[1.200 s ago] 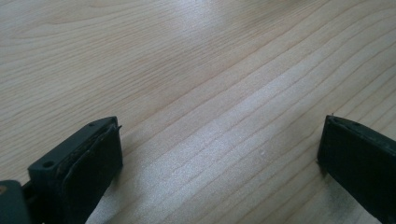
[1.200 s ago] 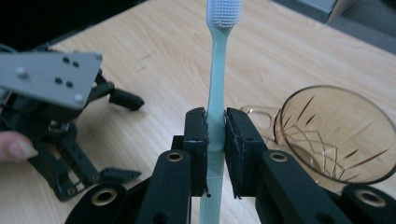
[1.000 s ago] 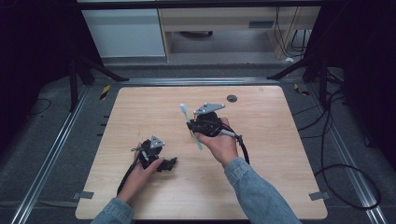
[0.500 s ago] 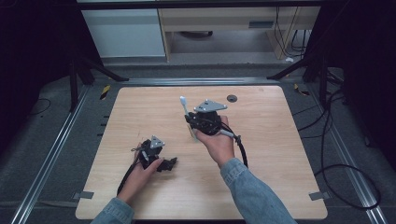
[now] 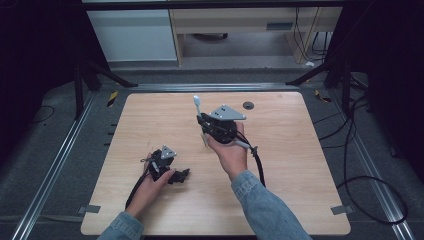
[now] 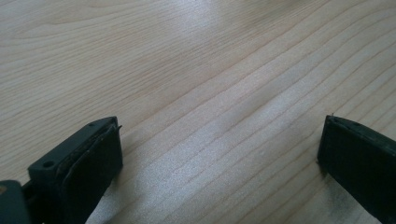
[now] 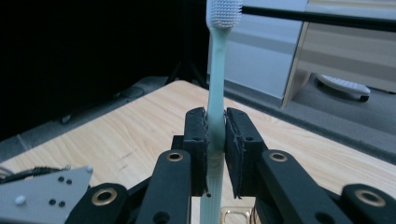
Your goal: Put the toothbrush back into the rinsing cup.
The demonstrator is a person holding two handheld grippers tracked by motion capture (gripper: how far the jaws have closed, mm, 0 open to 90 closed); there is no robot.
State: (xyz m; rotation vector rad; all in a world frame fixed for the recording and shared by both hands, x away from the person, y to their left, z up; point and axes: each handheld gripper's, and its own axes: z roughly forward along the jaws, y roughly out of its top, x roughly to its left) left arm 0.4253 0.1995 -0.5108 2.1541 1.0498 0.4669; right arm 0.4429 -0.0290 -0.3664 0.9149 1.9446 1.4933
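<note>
Finding no readable text, label, brand, number or sign anywhere: nothing lettered on the toothbrush [image 7: 215, 100] clamped between the jaws, nothing on the bare wooden table [image 6: 196, 79] spreading between and beyond the jaws

Right gripper [image 5: 204, 131] clamped, raised; left gripper [image 5: 181, 175] open, apparently low.

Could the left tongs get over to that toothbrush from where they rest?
Probably yes: the left tongs stand open, holding nothing, and bare table lies between them and the toothbrush, though the right tongs grip its handle.
</note>
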